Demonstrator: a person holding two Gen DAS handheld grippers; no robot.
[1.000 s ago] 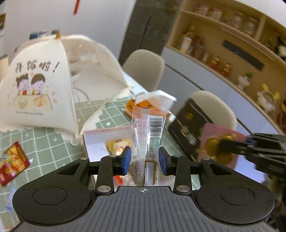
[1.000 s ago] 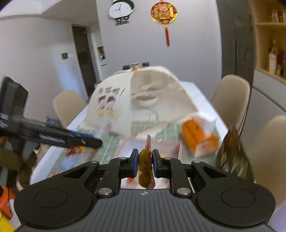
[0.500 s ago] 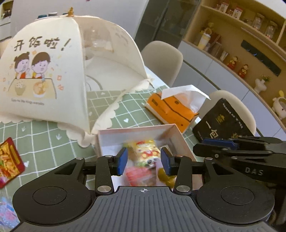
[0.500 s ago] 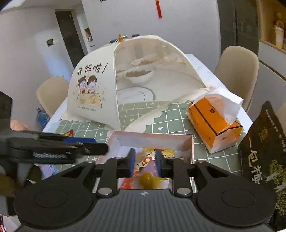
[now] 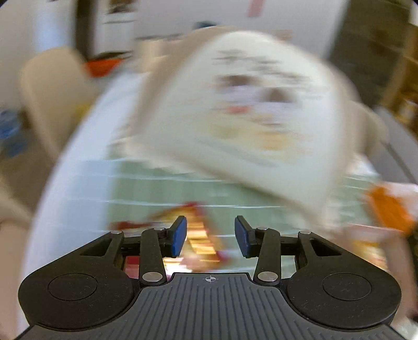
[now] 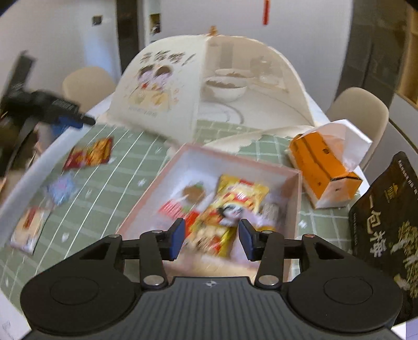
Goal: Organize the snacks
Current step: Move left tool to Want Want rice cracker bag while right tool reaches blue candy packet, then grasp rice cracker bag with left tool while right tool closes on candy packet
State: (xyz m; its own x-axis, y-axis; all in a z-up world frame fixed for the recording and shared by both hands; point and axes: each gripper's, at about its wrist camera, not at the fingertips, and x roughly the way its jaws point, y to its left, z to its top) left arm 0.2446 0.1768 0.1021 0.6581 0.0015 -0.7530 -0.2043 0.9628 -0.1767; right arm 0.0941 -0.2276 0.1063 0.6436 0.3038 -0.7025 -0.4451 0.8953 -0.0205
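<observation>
Above box (image 6: 183,167), right tongs (image 6: 211,236) agape

A cream food cover (image 6: 209,86) with a cartoon print stands on a green checked tablecloth (image 6: 125,167); bowls (image 6: 226,87) show through its mesh side. An orange tissue box (image 6: 321,170) with white tissue sticking out lies near the cover's right edge. A black bag (image 6: 386,222) with gold characters stands at the far right, just beside the tissue box. Beige chairs (image 6: 360,112) stand around the table. A red tassel (image 6: 266,11) hangs on the white wall behind. The left wrist view is heavily blurred.
</observation>
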